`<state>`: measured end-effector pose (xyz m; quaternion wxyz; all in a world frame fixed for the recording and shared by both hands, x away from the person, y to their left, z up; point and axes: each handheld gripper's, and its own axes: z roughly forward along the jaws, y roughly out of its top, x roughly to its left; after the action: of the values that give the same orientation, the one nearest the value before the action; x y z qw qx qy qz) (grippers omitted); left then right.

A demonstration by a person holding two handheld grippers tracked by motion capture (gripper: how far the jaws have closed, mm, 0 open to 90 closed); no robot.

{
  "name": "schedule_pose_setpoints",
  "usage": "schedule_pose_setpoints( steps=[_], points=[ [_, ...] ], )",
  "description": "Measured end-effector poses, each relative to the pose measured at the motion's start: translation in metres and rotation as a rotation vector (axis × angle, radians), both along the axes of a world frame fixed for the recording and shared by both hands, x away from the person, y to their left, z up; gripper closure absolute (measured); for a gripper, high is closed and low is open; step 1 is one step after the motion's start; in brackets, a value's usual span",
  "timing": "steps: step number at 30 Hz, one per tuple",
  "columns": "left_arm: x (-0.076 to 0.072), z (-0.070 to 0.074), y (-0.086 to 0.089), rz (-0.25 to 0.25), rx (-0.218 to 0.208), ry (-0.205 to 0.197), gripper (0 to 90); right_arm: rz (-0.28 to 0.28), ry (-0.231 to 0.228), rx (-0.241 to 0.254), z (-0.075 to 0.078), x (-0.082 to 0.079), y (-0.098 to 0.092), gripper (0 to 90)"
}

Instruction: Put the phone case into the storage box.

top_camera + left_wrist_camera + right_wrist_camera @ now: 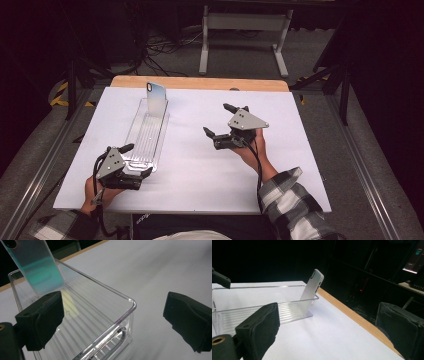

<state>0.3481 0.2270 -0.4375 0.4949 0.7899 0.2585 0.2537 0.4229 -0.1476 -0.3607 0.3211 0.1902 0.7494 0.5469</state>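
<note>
1. High view showed our left gripper (131, 161) spread wide at the near end of the clear plastic tray (145, 137), at seven o'clock on the table (200, 165).
2. The phone case (156, 93) leaned upright at the tray's far end, eleven o'clock.
3. Our right gripper (216, 119) hovered wide, empty, near centre.
4. We judged nothing gripped yet; seizing the tray remained.

I am making out no readable text: the lettering on the dark monitor (413, 261) beyond my right jaws is too small.
</note>
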Motion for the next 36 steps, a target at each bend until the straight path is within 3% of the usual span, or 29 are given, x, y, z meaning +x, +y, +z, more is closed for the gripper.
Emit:
schedule_pose_setpoints(
  steps=[19, 36],
  points=[
    [0.0, 0.001, 0.001, 0.002, 0.011, -0.012, 4.1, -0.016, -0.009, 0.0, -0.007, -0.013, -0.014, 5.6],
    [0.0, 0.001, 0.0, 0.002, 0.016, -0.015, 4.0, -0.006, 0.0, -0.01, -0.022, -0.024, -0.014, 5.7]
  ],
)
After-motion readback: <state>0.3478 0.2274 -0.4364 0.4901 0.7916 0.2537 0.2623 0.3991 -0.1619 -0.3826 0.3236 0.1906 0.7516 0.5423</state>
